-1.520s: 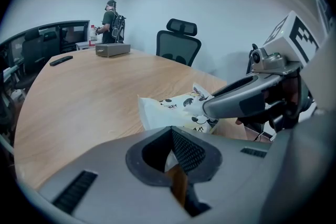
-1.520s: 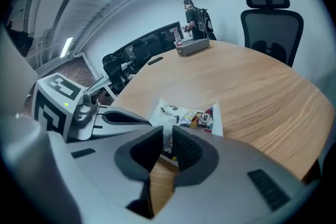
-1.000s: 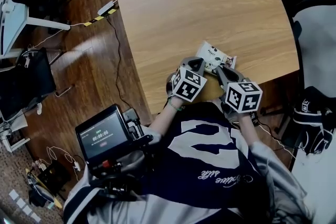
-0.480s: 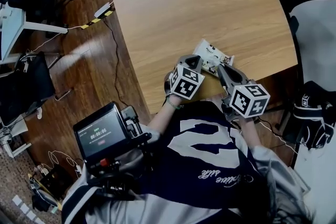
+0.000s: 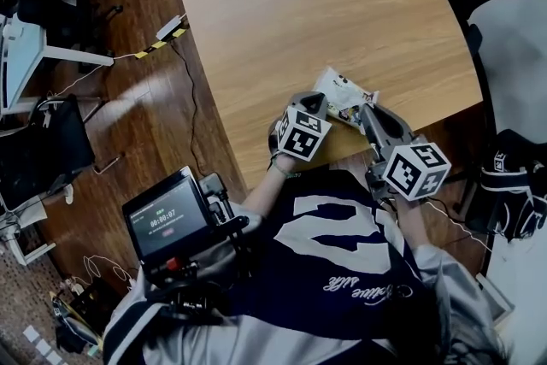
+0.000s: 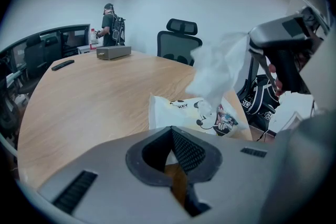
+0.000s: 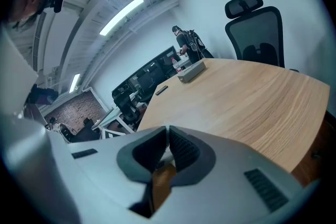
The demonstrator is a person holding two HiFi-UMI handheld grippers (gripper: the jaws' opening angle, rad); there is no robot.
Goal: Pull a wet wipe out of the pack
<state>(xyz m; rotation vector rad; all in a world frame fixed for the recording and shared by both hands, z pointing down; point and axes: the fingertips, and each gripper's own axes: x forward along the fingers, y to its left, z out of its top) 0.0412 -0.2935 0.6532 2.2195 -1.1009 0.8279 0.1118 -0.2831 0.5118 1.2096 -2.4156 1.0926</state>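
— Gripping what with the left claw [image 6: 171, 136]?
— Clamping shut on the near edge of the pack [image 6: 181, 112], lying on the counter [image 6: 89, 92] just ahead.
— And the right claw [image 7: 168, 136]?
— Pinching shut on the wipe [image 6: 218, 71], stretching up from the pack to it.

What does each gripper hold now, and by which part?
Right gripper pinches the wet wipe by its upper end; left gripper clamps the pack at its near edge.
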